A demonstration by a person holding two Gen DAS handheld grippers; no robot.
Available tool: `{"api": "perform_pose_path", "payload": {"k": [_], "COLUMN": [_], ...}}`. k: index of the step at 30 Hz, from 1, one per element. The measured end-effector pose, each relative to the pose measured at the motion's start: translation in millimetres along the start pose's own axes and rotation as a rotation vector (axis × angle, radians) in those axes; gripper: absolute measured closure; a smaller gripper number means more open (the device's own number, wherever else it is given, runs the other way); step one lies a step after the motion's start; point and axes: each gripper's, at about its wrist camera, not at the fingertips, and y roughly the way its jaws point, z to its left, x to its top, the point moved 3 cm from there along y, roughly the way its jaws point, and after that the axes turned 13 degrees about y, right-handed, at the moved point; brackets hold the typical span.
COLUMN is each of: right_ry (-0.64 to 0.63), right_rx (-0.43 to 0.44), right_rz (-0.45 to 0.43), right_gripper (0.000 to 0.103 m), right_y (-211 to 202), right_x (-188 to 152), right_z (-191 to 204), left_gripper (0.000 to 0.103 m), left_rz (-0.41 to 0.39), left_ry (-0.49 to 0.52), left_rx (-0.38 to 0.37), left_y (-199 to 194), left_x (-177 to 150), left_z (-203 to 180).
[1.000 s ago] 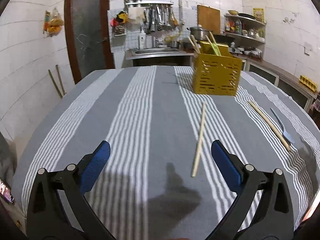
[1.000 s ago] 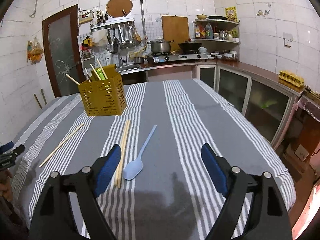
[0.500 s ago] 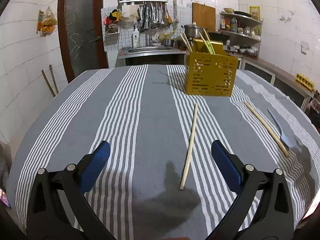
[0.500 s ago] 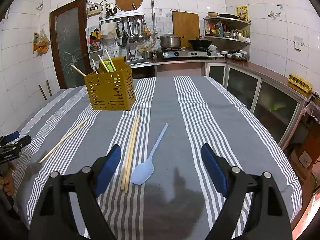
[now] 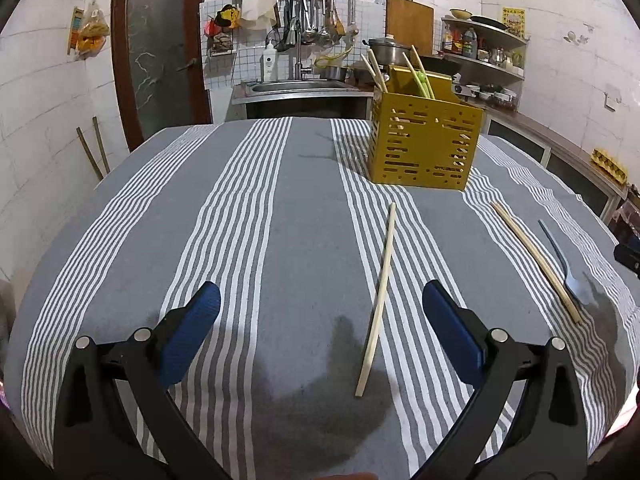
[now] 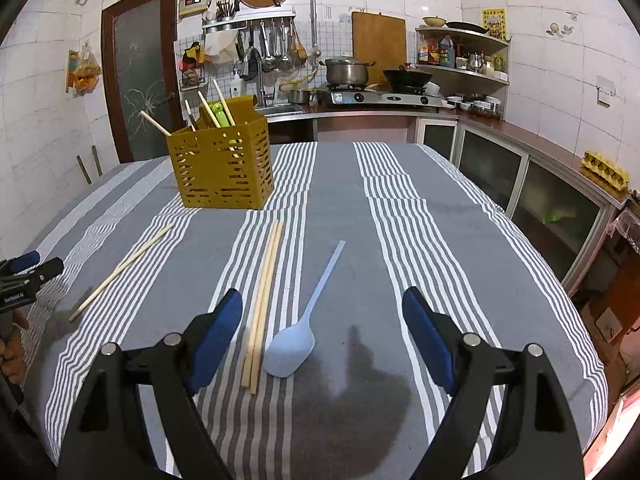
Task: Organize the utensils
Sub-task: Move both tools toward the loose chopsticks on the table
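Observation:
A yellow perforated utensil holder (image 5: 424, 148) (image 6: 224, 168) stands at the far side of the striped tablecloth with chopsticks and a green utensil in it. A single chopstick (image 5: 378, 298) (image 6: 120, 268) lies between my left gripper's (image 5: 320, 304) open fingers, nearer the right one. A pair of chopsticks (image 6: 264, 300) (image 5: 536, 262) and a light blue spoon (image 6: 304, 328) (image 5: 560, 264) lie between my right gripper's (image 6: 322, 312) open fingers. Both grippers are empty and hover above the table.
The table edge (image 6: 560, 280) drops off at the right toward low cabinets (image 6: 540, 192). A sink and counter with a stove (image 6: 380, 100) stand behind the table. My left gripper shows at the left edge of the right wrist view (image 6: 24, 276).
Both grippers have moved forward and lower toward the utensils on the cloth. The single chopstick now sits farther between the left fingers, the spoon and pair between the right fingers.

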Motion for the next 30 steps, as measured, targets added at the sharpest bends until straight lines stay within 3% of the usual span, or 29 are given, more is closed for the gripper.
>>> {"api": "perform_pose_path", "payload": {"k": [10, 30], "right_ry": [0.032, -0.027], "right_rx": [-0.011, -0.015], "right_rz": [0.055, 0.089], "right_gripper": [0.023, 0.023], "right_y": [17, 49], "right_x": [2, 23], "right_z": [-10, 5], "left_gripper": [0.006, 0.006], "left_rz": [0.018, 0.035], "left_ry": [0.004, 0.031], "left_rx": [-0.005, -0.023], "left_y": [11, 37], "left_x": [6, 30], "left_z": [-3, -19]}}
